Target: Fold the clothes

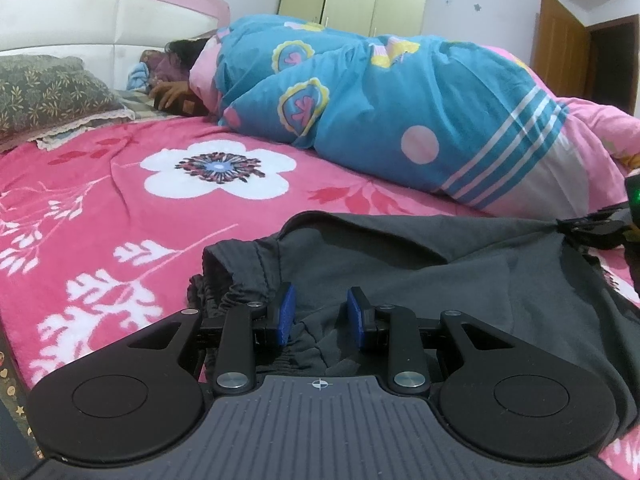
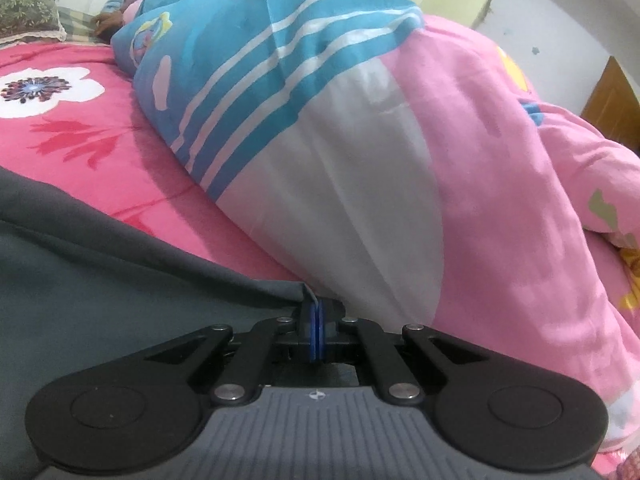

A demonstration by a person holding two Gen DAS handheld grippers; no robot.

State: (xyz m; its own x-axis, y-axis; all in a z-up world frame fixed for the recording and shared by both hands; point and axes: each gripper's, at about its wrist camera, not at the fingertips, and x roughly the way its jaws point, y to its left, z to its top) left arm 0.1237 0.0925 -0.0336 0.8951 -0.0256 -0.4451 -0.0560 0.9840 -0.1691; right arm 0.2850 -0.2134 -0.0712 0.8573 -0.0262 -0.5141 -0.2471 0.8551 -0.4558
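Left gripper (image 1: pixel 320 312) jaws part-open around bunched elastic waistband of dark grey trousers (image 1: pixel 460 264), pads not clearly pressing the cloth. Right gripper (image 2: pixel 316 320) jaws fully closed, pinching the trousers' far edge. Trousers lie spread on pink floral blanket (image 1: pixel 120 208), near a blue-and-pink duvet (image 1: pixel 380 120) covering a person

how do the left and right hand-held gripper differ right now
The left hand-held gripper stands open with bunched grey trousers between its pads, at the elastic waistband. The right hand-held gripper is shut, pinching a thin corner of the trousers. Both have blue pads and point across the pink bedspread.
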